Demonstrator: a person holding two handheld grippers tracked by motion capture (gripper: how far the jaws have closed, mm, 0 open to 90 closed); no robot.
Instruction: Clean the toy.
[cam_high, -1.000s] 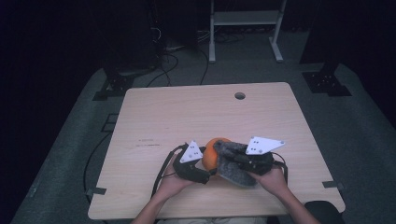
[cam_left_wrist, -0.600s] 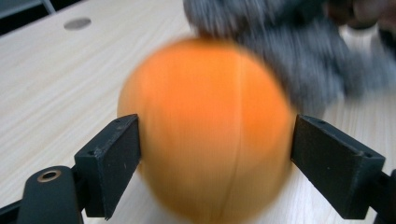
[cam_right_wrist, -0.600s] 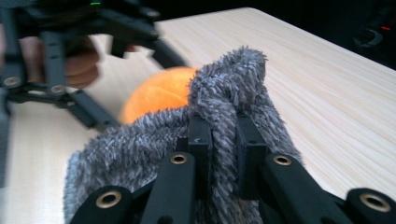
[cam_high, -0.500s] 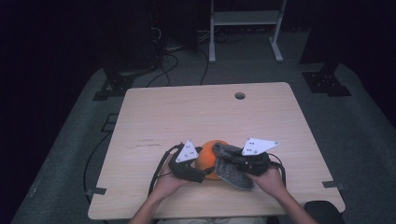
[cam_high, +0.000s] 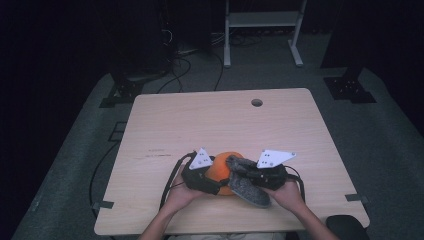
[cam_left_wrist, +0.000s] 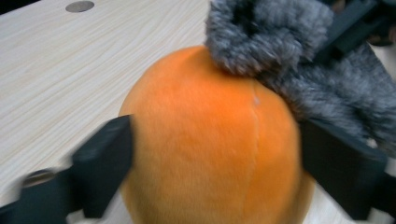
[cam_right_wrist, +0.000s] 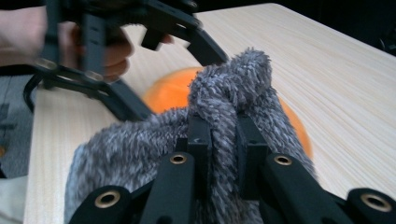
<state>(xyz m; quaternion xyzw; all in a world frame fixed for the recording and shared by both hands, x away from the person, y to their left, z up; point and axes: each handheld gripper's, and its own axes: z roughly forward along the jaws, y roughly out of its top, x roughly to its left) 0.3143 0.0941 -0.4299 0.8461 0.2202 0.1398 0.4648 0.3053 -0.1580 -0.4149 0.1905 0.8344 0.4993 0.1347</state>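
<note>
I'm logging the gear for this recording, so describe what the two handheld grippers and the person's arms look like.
Both are black. The left gripper and the right gripper each carry a pale grey three-cornered plate with small dark dots on top. A black cable loops from the left one. In the right gripper view, brass-coloured rivets sit in the flat black jaw arms. The forearms are bare, with no sleeves in sight.

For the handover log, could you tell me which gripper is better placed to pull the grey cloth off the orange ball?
Right gripper: shut on the cloth; left gripper clamps the ball.
</note>
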